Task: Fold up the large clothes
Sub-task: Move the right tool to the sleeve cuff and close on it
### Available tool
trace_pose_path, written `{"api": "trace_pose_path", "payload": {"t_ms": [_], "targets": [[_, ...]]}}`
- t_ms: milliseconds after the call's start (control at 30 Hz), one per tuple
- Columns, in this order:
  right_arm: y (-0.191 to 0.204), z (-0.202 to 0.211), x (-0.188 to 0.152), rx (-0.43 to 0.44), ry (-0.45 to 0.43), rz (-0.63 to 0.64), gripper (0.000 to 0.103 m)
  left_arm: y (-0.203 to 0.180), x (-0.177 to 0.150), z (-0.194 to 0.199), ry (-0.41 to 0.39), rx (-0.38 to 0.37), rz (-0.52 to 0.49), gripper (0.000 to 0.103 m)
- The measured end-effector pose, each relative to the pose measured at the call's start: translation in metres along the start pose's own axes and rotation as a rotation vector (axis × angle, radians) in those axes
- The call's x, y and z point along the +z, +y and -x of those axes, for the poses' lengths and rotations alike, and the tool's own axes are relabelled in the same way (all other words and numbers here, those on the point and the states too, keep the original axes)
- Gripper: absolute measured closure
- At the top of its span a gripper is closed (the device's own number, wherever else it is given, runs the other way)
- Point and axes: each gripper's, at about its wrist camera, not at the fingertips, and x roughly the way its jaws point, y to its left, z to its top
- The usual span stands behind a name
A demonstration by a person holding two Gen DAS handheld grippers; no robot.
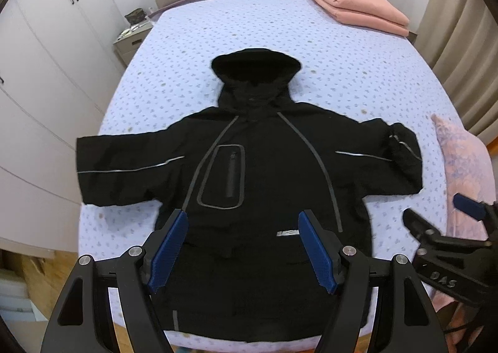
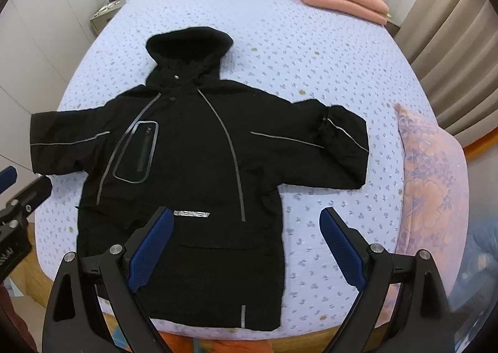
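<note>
Right hand-held gripper [image 1: 442,219] — "DAS" lettering — beside black jacket [image 1: 258,172], spread flat.

A black hooded jacket with grey reflective stripes [image 1: 249,166] lies spread flat on the lilac-sheeted bed [image 1: 342,72]; the left tongs [image 1: 242,247] hover gaping over its near hem.

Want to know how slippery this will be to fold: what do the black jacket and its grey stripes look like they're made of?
The jacket looks like matte woven synthetic shell, probably nylon or polyester: crisp wrinkles, little sheen. The grey stripes look like reflective tape: they shine pale against the black.
</note>
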Motion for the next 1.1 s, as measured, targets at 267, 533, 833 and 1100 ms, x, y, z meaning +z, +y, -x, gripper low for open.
{"api": "trace_pose_path", "payload": {"t_ms": [267,533,833,1100], "targets": [[-0.114,-0.078,0.006,0.064,-0.004,-0.154,0.008,-0.061,0.011,-0.012,-0.001,0.004,-0.035,0.028],[-0.197,-0.183,0.049,0.062,0.013,-0.228,0.009,-0.069,0.016,-0.045,0.066,0.048,-0.011,0.028],[-0.22,-0.287,0.102,0.075,0.088,-0.297,0.014,-0.071,0.02,-0.071,0.121,0.091,0.02,0.028],[-0.203,-0.331,0.115,0.053,0.129,-0.296,0.016,-0.071,0.02,-0.092,0.171,0.104,0.031,0.028]]}}
